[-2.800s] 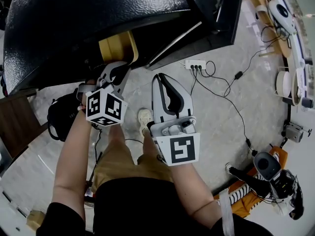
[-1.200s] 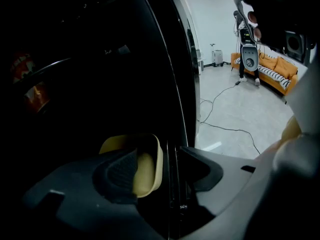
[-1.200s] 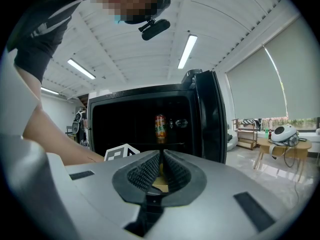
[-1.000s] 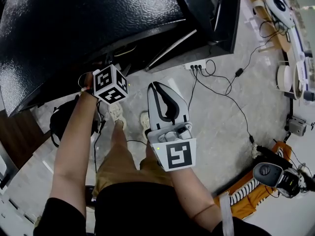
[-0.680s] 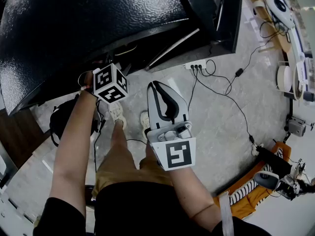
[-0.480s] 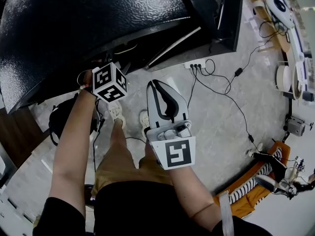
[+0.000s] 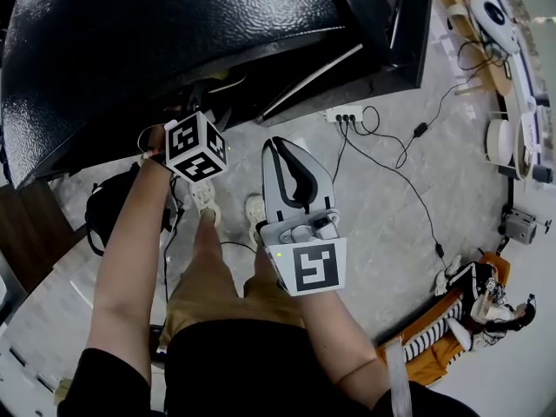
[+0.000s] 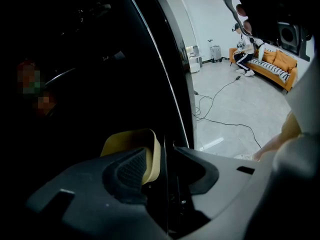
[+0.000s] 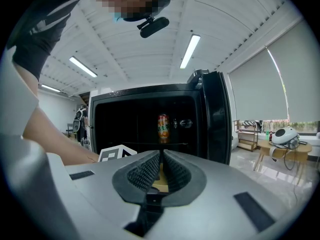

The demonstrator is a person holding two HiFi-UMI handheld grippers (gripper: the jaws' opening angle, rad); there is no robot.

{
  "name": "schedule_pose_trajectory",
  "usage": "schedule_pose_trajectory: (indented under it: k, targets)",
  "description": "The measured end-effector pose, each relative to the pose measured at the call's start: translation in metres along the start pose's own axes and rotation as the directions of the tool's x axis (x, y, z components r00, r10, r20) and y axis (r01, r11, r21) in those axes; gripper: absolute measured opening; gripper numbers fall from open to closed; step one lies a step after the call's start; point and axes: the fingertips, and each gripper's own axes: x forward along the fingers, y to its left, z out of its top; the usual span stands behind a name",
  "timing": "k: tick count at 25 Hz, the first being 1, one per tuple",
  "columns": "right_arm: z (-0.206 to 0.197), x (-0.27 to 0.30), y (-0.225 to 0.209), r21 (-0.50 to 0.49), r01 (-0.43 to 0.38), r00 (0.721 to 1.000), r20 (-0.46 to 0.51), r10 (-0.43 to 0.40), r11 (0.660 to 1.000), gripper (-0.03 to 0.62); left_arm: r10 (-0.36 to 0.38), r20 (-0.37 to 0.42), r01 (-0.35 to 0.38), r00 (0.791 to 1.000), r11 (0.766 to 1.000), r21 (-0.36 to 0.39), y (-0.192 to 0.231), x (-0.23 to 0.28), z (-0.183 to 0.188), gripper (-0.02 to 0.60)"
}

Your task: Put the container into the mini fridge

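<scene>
The black mini fridge (image 7: 174, 42) stands open at the far left. The left gripper (image 8: 165, 166) reaches down into it, probably to leave the tan container (image 8: 131, 141) inside. Its jaws are fairly wide and have just been closing, with the container's rim in the gap and the pads seemingly off it. The right gripper (image 9: 161, 159) waits nearer, jaws together and empty. A can (image 9: 163, 128) stands deeper inside, and a power strip (image 7: 346, 114) lies on the floor to the right.

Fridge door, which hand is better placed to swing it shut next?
Probably the right. The right gripper is shut and outside the mini fridge, on the open door's side. The left gripper reaches inside, jaws apart though just closing, with the container's rim in the gap.
</scene>
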Motion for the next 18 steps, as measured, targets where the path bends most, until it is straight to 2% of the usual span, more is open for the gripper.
schedule_pose_trajectory:
  k: [1,2,3,12,18]
  targets:
    - [0.000,-0.001,0.001,0.002,-0.001,1.000,-0.001,0.001,1.000,0.046,0.015,0.002,-0.015,1.000,1.000,0.002,0.002,-0.002,0.000,0.153]
    - [-0.001,-0.001,0.002,0.003,0.000,1.000,-0.001,0.000,1.000,0.046,0.034,0.006,-0.034,0.999,0.999,0.003,0.004,-0.004,0.001,0.068]
    - [-0.001,-0.002,0.002,0.004,0.001,1.000,-0.003,-0.001,1.000,0.046,0.049,0.011,-0.049,0.999,0.999,0.003,0.005,-0.006,0.002,0.040]
    - [0.006,-0.003,0.010,-0.002,-0.001,1.000,-0.004,0.001,1.000,0.046,0.053,0.029,-0.052,0.998,0.998,-0.042,0.009,-0.016,0.001,0.023]
    - [0.012,-0.005,0.009,-0.023,-0.001,1.000,0.011,0.001,1.000,0.047,0.089,0.071,-0.086,0.994,0.995,-0.047,0.012,-0.030,0.012,0.023]
